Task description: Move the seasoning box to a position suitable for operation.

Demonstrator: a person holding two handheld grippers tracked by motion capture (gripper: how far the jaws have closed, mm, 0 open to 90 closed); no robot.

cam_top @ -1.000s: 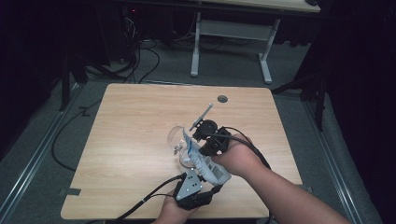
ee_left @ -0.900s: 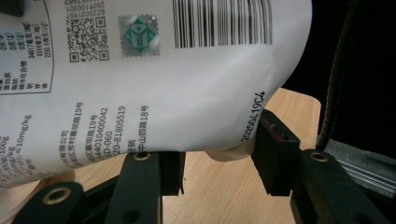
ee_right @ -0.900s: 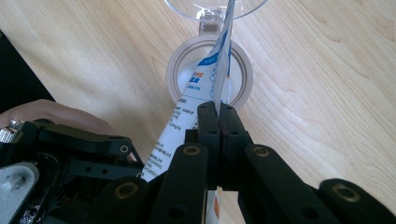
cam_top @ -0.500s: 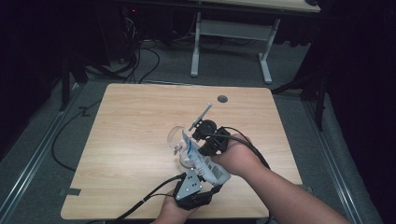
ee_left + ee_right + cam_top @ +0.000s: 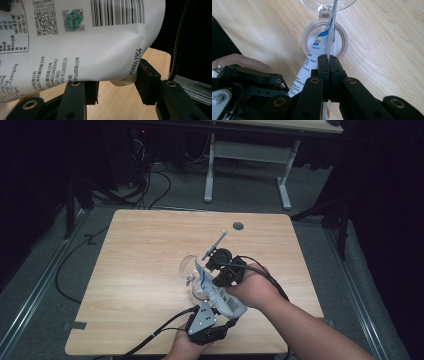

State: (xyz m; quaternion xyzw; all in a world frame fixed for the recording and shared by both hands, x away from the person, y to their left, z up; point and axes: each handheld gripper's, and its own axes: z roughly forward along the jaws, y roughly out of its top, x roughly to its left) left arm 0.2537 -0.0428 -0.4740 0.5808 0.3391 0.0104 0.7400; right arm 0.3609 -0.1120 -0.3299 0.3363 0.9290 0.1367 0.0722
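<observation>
A white printed pouch [image 5: 220, 294] with a barcode [image 5: 117, 12] hangs tilted over the front middle of the table, held by both grippers. My left gripper [image 5: 216, 312] grips its wide lower end, and the pouch [image 5: 82, 50] sits between the two black pads [image 5: 146, 82]. My right gripper [image 5: 329, 60] is shut on the pouch's thin upper edge [image 5: 331, 32]. Just below stands a round jar with a beige rim [image 5: 306, 40] and a clear lid [image 5: 317, 5] flipped open. The pouch's top corner points into the jar mouth.
The wooden table [image 5: 140, 250] has a round cable hole [image 5: 238, 225] near its far edge. A thin grey rod [image 5: 216, 243] sticks out beyond the right gripper [image 5: 220, 265]. Cables trail off the front edge. A second desk frame [image 5: 250, 155] stands behind.
</observation>
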